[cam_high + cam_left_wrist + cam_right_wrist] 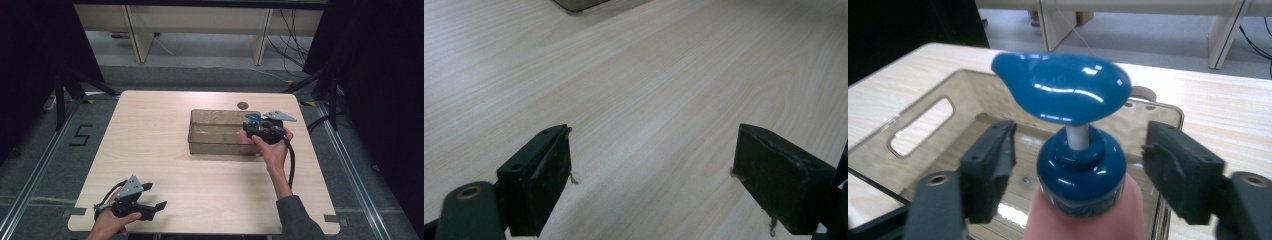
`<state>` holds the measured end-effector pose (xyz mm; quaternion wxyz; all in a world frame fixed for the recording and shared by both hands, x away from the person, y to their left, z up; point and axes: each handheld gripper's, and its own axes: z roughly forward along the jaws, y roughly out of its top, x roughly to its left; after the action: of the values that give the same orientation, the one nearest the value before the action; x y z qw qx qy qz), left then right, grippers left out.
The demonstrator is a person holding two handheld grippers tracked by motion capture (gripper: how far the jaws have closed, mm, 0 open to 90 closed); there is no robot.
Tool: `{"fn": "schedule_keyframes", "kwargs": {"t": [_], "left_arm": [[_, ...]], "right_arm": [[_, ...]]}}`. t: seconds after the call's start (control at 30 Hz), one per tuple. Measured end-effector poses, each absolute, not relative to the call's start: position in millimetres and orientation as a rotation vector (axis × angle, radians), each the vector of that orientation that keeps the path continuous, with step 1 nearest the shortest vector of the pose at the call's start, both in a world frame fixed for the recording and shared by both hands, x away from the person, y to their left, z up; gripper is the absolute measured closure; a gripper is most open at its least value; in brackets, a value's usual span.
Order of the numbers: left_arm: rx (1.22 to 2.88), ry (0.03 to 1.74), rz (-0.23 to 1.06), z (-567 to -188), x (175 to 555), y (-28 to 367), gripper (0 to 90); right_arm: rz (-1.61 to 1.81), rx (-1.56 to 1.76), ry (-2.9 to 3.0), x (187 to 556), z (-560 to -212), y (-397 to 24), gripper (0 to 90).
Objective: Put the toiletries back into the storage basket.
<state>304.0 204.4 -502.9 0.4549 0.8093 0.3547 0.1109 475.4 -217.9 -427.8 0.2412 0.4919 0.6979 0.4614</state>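
A pump bottle with a blue pump head [252,118] and a pink body [1083,215] stands upright at the right end of a clear plastic bin [220,111]. My right gripper [248,131] is at that end of the bin, held by a hand. In the right gripper view its jaws stand open on either side of the bottle's blue collar [1080,170], with a small gap on each side. The bin's wall with a handle slot [923,125] lies behind. My left gripper [157,207] rests low at the table's front left corner, open over bare wood [651,170].
The light wooden table [165,150] has a round cable hole [243,105] just behind the bin. Desk legs and cables stand on the floor beyond the far edge. Dark curtains flank both sides.
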Motion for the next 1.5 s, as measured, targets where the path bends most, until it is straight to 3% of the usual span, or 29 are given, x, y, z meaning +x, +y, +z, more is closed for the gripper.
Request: {"fn": "schedule_keyframes", "kwargs": {"t": [0.47,1.5], "left_arm": [[1.981,0.877,0.280,-503,303,204,15.0],[1.994,0.874,0.285,-502,303,204,14.9]], "right_arm": [[1.326,1.375,1.871,461,-420,-223,19.1],[1.345,1.325,1.894,432,-416,-226,17.6]]}}
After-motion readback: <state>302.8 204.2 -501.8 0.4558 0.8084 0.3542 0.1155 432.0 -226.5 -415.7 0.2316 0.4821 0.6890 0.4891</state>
